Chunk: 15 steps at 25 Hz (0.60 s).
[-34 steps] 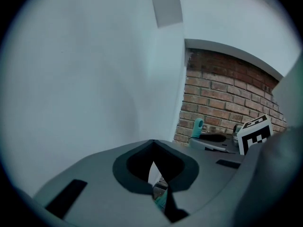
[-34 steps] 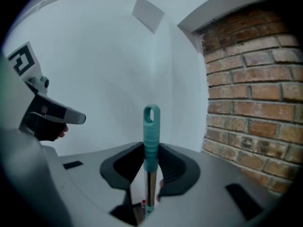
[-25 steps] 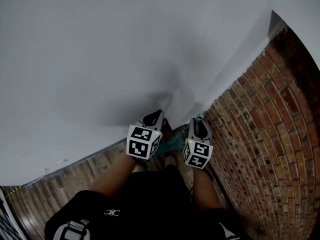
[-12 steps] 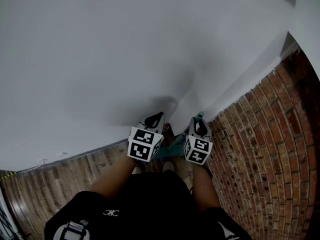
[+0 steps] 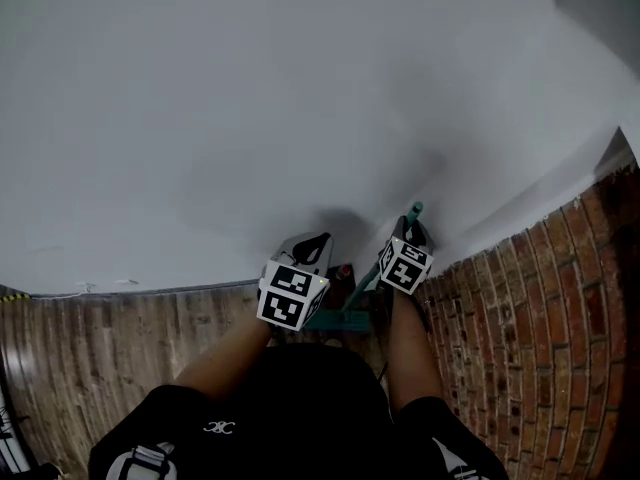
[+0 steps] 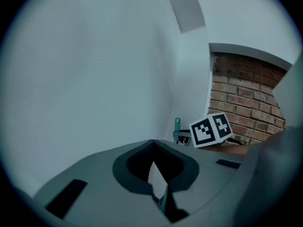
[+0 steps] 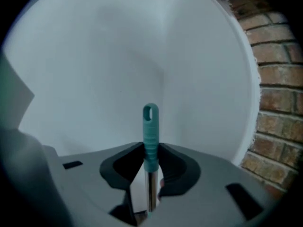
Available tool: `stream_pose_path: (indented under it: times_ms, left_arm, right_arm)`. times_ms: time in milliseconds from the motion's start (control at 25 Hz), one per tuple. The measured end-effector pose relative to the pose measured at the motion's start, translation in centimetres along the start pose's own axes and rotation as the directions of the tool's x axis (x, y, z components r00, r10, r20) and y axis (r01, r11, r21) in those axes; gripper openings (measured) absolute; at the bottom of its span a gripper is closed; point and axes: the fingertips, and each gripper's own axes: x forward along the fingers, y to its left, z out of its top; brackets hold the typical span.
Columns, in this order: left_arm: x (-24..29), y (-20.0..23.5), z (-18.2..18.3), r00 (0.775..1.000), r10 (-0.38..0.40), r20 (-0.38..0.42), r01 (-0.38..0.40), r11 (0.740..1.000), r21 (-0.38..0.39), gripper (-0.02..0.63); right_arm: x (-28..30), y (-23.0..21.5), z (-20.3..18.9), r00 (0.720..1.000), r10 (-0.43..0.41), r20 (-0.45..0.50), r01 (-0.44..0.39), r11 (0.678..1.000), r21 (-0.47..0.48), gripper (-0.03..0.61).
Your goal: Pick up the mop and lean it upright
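Note:
The mop stands nearly upright in the corner. Its teal handle tip (image 5: 413, 210) pokes up by the white wall, and its teal head (image 5: 338, 315) lies on the floor by my feet. My right gripper (image 5: 408, 234) is shut on the handle, and in the right gripper view the teal grip and metal shaft (image 7: 150, 126) sit between the pads of the right gripper (image 7: 150, 148). My left gripper (image 5: 312, 243) hangs to the left of the shaft. In the left gripper view the left gripper (image 6: 152, 143) has its tips together, with nothing seen held. The handle tip (image 6: 177, 124) shows beyond it.
A white wall (image 5: 250, 98) fills the front. A brick wall (image 5: 540, 328) closes the right side and meets the white wall in a corner. The wooden floor (image 5: 120, 338) runs off to the left. A small red object (image 5: 345, 271) sits near the mop head.
My right gripper has risen and moved toward the wall with the handle, which now stands higher and steeper. The left gripper has stayed about where it was.

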Motion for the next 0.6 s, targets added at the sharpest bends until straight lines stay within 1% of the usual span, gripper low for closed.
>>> stream_pose_path:
  times_ms: [280, 440, 480, 520, 560, 600]
  left_arm:
    - [0.3, 0.6, 0.5, 1.000, 0.028, 0.004, -0.028, 0.999, -0.029, -0.006]
    - [0.5, 0.7, 0.5, 0.999, 0.047, 0.012, -0.046, 0.999, -0.028, -0.006]
    - [0.5, 0.7, 0.6, 0.999, 0.050, 0.017, -0.049, 0.998, -0.027, -0.006]
    - [0.6, 0.6, 0.7, 0.998, 0.052, 0.020, -0.051, 0.998, -0.028, -0.006]
    - [0.5, 0.6, 0.8, 0.998, 0.051, 0.021, -0.051, 0.998, -0.030, -0.006]
    - [0.5, 0.5, 0.8, 0.999, 0.050, 0.019, -0.049, 0.998, -0.032, -0.006]
  right_arm:
    - [3.1, 0.3, 0.5, 1.000, -0.023, 0.011, 0.024, 0.999, -0.027, 0.107]
    - [4.1, 0.4, 0.4, 0.998, -0.059, 0.008, 0.059, 0.994, -0.087, 0.112]
    - [4.3, 0.4, 0.5, 0.998, -0.061, 0.017, 0.062, 0.992, -0.106, 0.119]
    - [4.3, 0.4, 0.8, 0.998, -0.059, 0.036, 0.063, 0.991, -0.115, 0.151]
    - [4.1, 0.5, 1.2, 0.997, -0.057, 0.056, 0.063, 0.991, -0.114, 0.167]
    - [3.6, 0.6, 1.5, 0.996, -0.055, 0.072, 0.062, 0.992, -0.105, 0.167]
